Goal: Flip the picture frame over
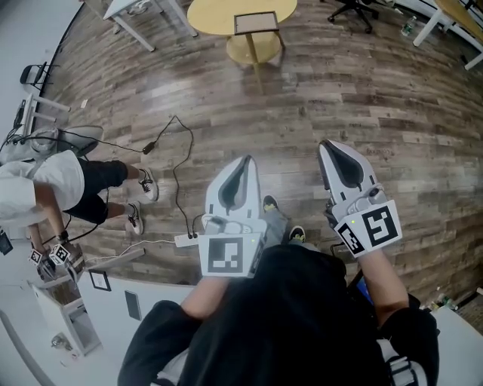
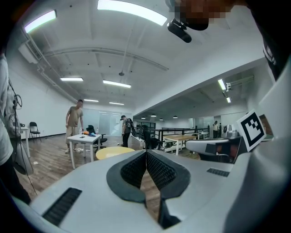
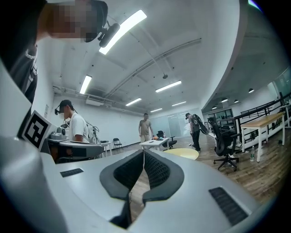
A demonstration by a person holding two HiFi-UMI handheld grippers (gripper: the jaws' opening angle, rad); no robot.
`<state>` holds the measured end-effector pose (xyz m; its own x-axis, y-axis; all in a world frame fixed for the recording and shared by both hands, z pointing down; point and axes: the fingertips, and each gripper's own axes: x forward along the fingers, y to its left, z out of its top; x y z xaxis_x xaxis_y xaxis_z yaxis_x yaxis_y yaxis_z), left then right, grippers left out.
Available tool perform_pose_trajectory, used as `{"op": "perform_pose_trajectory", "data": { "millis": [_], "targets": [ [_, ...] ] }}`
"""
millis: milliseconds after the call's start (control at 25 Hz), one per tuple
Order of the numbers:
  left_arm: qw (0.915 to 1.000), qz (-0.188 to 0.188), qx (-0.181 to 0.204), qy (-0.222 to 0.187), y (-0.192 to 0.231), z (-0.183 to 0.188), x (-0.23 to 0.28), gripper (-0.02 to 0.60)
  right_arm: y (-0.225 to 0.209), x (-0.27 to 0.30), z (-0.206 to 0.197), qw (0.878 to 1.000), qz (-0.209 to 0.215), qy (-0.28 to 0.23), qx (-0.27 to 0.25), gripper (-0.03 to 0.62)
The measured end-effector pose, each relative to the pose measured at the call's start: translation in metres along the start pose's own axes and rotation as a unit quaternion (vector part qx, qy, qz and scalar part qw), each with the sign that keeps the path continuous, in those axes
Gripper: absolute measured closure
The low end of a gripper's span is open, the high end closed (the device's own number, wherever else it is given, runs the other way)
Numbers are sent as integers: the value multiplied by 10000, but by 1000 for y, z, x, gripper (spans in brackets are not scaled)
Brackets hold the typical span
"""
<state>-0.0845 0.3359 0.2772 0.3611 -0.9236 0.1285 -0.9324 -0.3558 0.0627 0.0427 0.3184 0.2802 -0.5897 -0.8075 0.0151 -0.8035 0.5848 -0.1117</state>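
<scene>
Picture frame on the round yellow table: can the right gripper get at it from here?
Probably not yet. The picture frame lies on the yellow table well ahead of the right gripper, with open wood floor between. Nothing blocks the way.

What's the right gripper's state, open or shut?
Shut and empty. In the right gripper view, the right gripper has its jaws meeting at the tips, with nothing between them.

Grey left gripper [image 2: 146, 153], its black-padded jaws pressed together and empty, over a wood-plank floor [image 2: 45, 160]; round yellow table [image 2: 112, 153] beyond.

Black cable [image 1: 176, 172] across wood floor [image 1: 339, 90], office chair [image 1: 355, 10]
</scene>
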Motion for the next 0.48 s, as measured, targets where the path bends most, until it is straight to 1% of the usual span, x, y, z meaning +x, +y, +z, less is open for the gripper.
{"op": "perform_pose_trajectory", "data": {
  "millis": [240,480],
  "targets": [
    [9999,-33,-83,-49,54,5,42,558,-6,69,5,9999,-5,40,-100,574],
    [9999,-83,-73,-81,80,9,73,558,-17,105,11,9997,-20,27,-247,574]
  ]
}}
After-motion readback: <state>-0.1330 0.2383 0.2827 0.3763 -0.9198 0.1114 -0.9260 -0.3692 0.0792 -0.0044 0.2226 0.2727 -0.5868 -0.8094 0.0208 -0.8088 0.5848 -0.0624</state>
